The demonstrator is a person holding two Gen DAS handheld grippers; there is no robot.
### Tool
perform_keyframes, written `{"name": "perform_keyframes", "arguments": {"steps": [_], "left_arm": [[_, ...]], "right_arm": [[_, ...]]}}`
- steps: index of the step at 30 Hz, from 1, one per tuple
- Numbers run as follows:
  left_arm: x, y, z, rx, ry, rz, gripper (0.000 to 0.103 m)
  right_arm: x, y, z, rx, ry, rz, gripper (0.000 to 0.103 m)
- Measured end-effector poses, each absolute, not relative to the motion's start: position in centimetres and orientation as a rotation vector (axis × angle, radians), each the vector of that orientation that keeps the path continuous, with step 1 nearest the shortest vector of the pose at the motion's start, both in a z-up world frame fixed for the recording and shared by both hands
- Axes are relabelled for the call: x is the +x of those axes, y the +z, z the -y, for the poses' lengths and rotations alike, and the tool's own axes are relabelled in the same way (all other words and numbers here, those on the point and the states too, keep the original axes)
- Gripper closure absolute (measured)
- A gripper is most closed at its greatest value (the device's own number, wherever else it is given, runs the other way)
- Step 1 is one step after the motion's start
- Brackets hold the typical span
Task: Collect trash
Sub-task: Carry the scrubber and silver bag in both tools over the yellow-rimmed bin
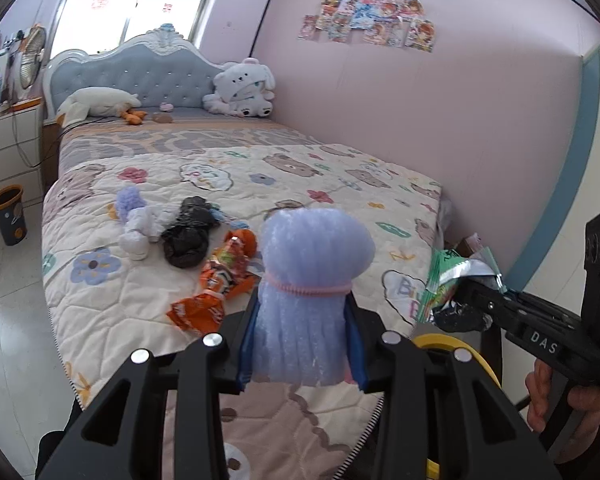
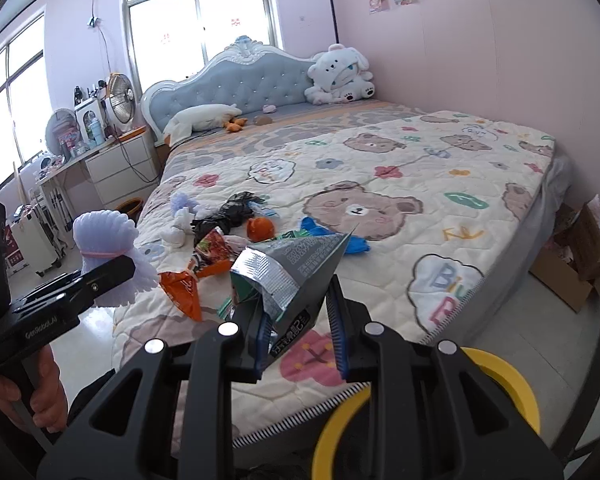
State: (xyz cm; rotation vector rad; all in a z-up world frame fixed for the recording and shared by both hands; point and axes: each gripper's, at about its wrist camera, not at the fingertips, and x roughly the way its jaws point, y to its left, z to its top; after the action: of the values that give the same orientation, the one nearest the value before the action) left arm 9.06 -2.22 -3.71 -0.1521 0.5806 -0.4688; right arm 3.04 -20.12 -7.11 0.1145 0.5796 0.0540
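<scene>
This is a bedroom in a home, a child's by the look of it. A bed (image 2: 440, 184) fills most of the room, its quilt printed with bears and flowers, under a tufted blue headboard (image 2: 236, 80) with white carved trim. A white plush toy (image 2: 340, 76) sits propped in the corner by the pink wall (image 1: 440, 120), where cartoon pictures (image 1: 372, 12) are stuck up. There's a white drawer unit (image 2: 120, 168) beside the bed with a fan (image 2: 120, 98) on top, a cluttered tabletop (image 2: 60, 168) past it, and bright windows (image 2: 196, 20) behind.
</scene>
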Motion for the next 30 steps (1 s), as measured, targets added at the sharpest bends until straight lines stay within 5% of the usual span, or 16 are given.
{"name": "perform_keyframes", "arguments": {"steps": [30], "left_arm": [[6.1, -6.8, 16.7, 0.002, -0.785, -0.75, 0.068]], "right_arm": [[-5.4, -8.6, 31.9, 0.199, -0.159, -0.592, 0.078]]}}
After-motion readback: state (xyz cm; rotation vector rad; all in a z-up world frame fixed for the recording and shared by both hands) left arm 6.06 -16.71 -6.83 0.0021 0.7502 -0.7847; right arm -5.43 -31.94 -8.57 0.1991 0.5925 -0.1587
